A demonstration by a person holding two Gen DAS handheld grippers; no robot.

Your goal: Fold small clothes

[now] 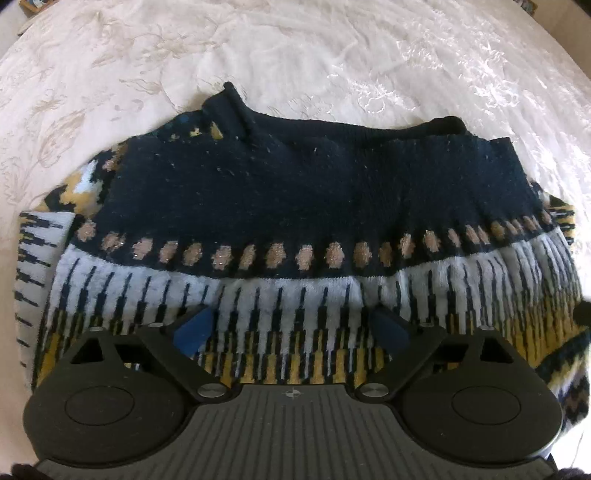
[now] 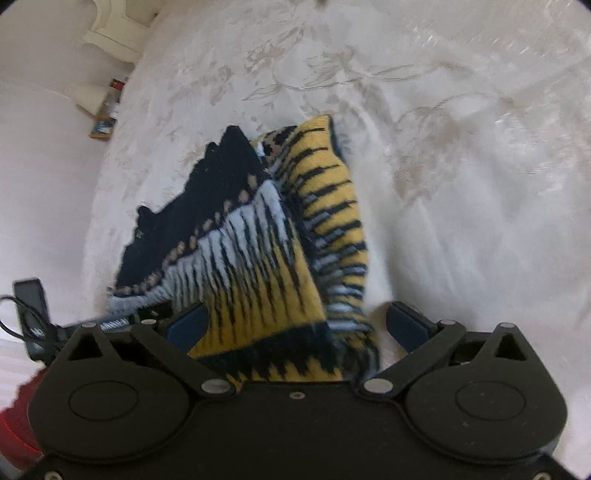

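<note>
A small knitted sweater [image 1: 295,192], navy at the top with pink dots, white, black and yellow stripes below, lies folded on a white bedspread [image 1: 332,55]. My left gripper [image 1: 295,325] is open, its blue pads [image 1: 194,326] wide apart over the striped hem, with cloth between them. In the right wrist view the sweater [image 2: 258,236] lies with a striped sleeve or side folded over on its right. My right gripper [image 2: 295,328] is open, its blue pads [image 2: 186,326] wide apart, with the yellow hem between them.
The white embroidered bedspread [image 2: 443,147] spreads all round the sweater. Beyond its left edge in the right wrist view are a white lamp or furniture piece [image 2: 110,33], a small wooden tray [image 2: 101,129] and a black device with cables [image 2: 31,299].
</note>
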